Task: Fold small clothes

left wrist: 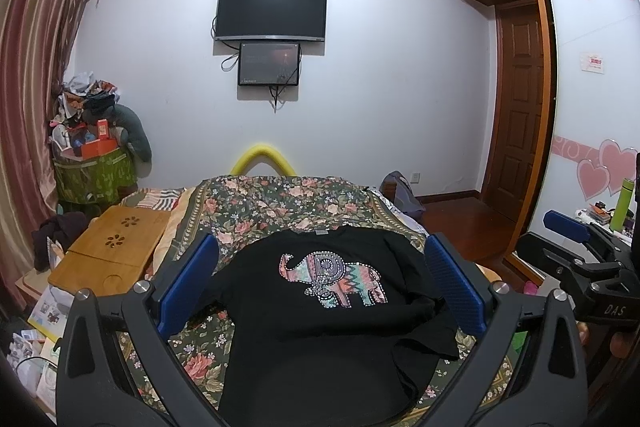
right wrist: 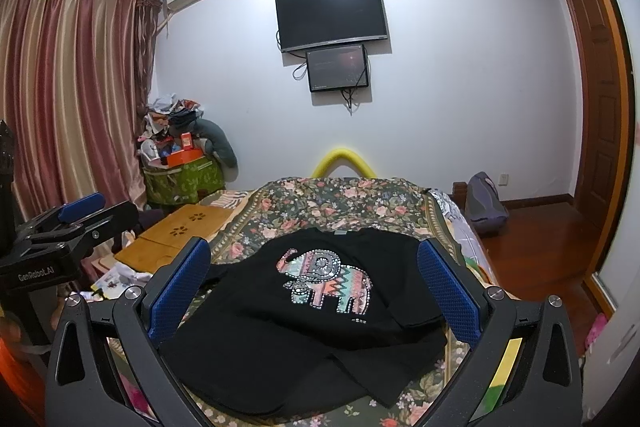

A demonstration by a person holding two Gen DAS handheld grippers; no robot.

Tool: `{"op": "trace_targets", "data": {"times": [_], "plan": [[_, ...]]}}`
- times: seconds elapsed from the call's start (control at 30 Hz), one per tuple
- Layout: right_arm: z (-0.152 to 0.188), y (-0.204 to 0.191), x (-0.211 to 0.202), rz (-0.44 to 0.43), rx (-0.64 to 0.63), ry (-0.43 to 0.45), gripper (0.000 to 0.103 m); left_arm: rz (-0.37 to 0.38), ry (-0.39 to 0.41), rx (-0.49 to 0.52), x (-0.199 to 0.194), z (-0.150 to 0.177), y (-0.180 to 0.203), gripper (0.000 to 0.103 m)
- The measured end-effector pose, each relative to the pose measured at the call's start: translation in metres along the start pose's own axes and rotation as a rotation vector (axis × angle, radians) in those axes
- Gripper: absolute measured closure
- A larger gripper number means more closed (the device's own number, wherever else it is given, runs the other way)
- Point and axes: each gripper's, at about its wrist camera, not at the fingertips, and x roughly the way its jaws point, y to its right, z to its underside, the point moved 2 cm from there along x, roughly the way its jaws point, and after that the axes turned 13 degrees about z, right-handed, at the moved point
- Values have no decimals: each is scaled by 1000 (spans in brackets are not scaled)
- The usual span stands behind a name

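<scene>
A small black shirt (left wrist: 320,331) with a colourful elephant print lies face up on the floral bedspread (left wrist: 276,203), collar toward the far end. It also shows in the right wrist view (right wrist: 304,323), with a sleeve spread at its near right. My left gripper (left wrist: 320,287) is open and empty, held above the shirt with its blue pads on either side. My right gripper (right wrist: 314,285) is open and empty too, above the same shirt. Each gripper shows at the edge of the other's view: the right one (left wrist: 568,227), the left one (right wrist: 80,207).
A wooden lap tray (left wrist: 116,247) lies on the bed's left side. A green bin heaped with clutter (left wrist: 92,163) stands by the curtain. A yellow foam tube (left wrist: 264,157) rises at the bed's far end. A bag (right wrist: 486,203) and wooden floor are to the right.
</scene>
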Motion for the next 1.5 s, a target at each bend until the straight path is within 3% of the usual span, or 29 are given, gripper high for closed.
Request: {"op": "trace_targets", "data": {"times": [0.27, 0.57, 0.83, 1.1, 1.17, 1.27, 1.37, 1.5], "plan": [[1, -1, 21, 21, -29, -27, 0, -26, -33, -24, 25, -1, -28, 0], [-3, 2, 75, 52, -116, -64, 0, -134, -102, -104, 78, -2, -108, 0], [-3, 8, 144, -7, -134, -195, 0, -239, -283, -251, 155, 21, -216, 0], [10, 29, 230, -9, -112, -338, 0, -301, -568, -435, 227, 95, -310, 0], [12, 37, 253, 12, -117, -378, 0, -318, -604, -460, 236, 110, -324, 1], [21, 49, 284, 23, -107, -449, 1, -347, -658, -480, 248, 133, -347, 11], [28, 59, 312, 30, -103, -512, 5, -315, -703, -537, 259, 151, -365, 21], [38, 75, 334, 48, -91, -566, 11, -304, -752, -576, 273, 171, -381, 46]]}}
